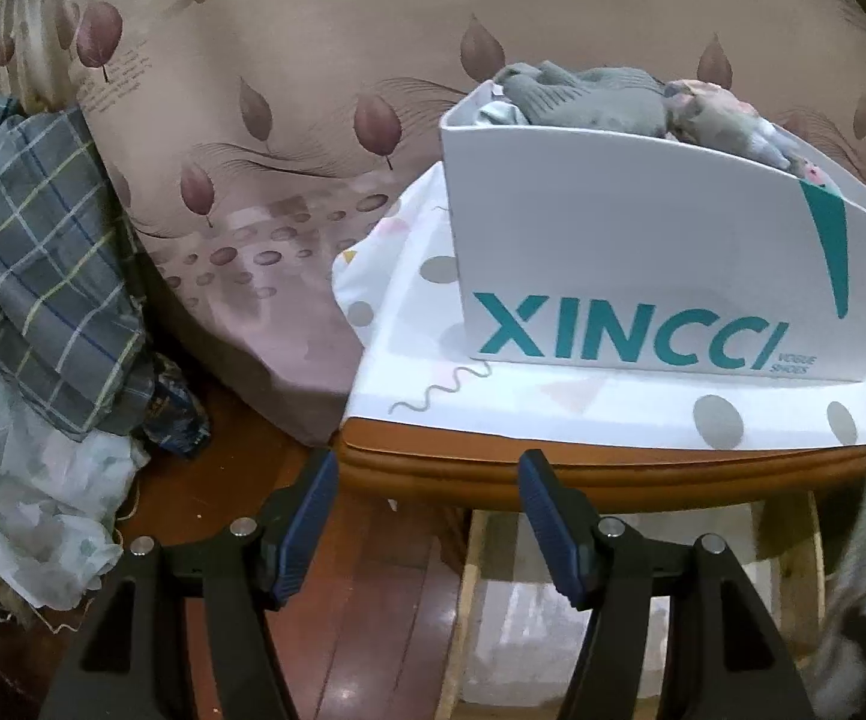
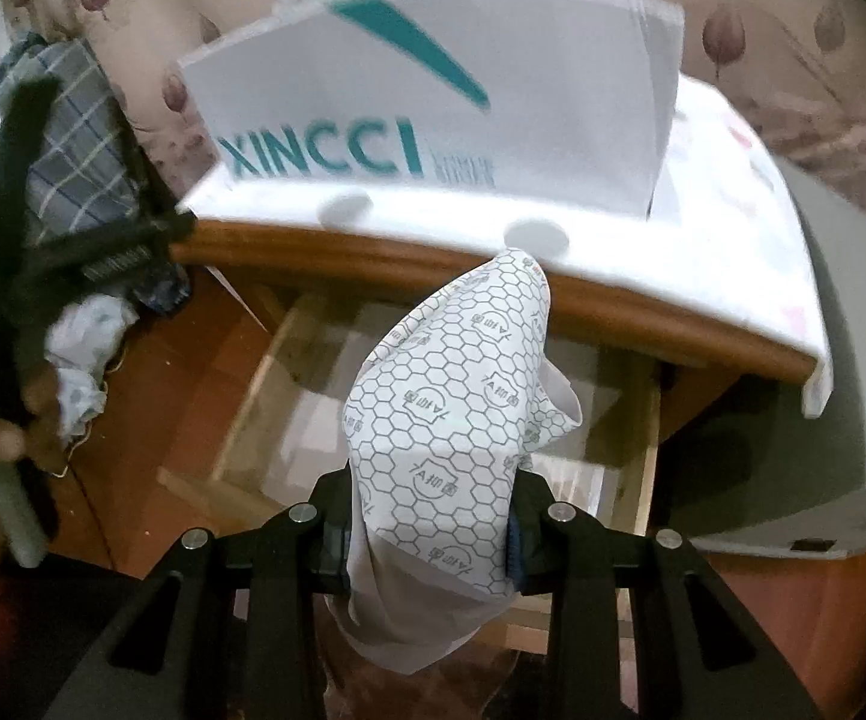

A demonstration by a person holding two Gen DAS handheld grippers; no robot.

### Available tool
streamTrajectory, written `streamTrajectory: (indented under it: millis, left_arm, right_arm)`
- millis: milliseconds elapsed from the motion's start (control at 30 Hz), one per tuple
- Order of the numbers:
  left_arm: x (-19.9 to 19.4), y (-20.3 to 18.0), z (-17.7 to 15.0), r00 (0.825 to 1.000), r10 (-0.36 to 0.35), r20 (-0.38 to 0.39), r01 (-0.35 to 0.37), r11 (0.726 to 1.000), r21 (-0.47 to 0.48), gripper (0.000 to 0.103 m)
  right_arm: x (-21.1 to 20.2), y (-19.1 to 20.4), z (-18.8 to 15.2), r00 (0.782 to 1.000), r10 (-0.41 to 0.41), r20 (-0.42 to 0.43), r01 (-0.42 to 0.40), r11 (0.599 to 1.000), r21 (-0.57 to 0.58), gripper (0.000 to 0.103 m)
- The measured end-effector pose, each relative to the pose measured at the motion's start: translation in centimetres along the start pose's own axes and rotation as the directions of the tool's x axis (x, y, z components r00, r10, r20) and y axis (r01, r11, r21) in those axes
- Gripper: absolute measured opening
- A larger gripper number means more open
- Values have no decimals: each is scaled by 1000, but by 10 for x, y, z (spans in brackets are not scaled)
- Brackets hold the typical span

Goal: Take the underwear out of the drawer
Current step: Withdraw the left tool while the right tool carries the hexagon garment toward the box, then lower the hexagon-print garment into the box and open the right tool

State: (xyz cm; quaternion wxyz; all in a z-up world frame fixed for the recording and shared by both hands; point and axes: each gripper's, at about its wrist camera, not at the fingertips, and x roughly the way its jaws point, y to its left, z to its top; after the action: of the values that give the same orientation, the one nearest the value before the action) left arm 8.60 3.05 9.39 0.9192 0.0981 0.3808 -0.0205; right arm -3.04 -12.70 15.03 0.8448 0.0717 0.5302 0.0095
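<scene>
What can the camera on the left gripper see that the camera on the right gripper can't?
Only the left view shows the grey clothes heaped in the white box, and the left gripper open and empty. Only the right view shows the right gripper shut on honeycomb-print underwear above the open drawer. Both show the XINCCI box and dotted cloth.

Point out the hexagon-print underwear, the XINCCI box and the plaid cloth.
hexagon-print underwear (image 2: 451, 420): right wrist view, middle of the printed fabric.
XINCCI box (image 1: 643, 228): left wrist view, bare white front wall.
plaid cloth (image 1: 42, 252): left wrist view, middle of the checked fabric.
</scene>
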Motion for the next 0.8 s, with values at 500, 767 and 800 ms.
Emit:
streamTrajectory:
  millis: [500, 767, 800]
  left_arm:
    - [9, 16, 1, 999, -6, -39, 4, 998, -62, 64]
    - [14, 22, 3, 998, -24, -56, 19, 996, -92, 64]
    - [14, 22, 3, 998, -24, -57, 18, 996, -92, 64]
  right_arm:
    - [-94, 18, 107, 984, 13, 177, -2, 998, -60, 33]
    - [-89, 13, 180, 976, -54, 213, 65, 997, -47, 33]
    - [-86, 12, 188, 976, -63, 209, 74, 996, -45, 33]
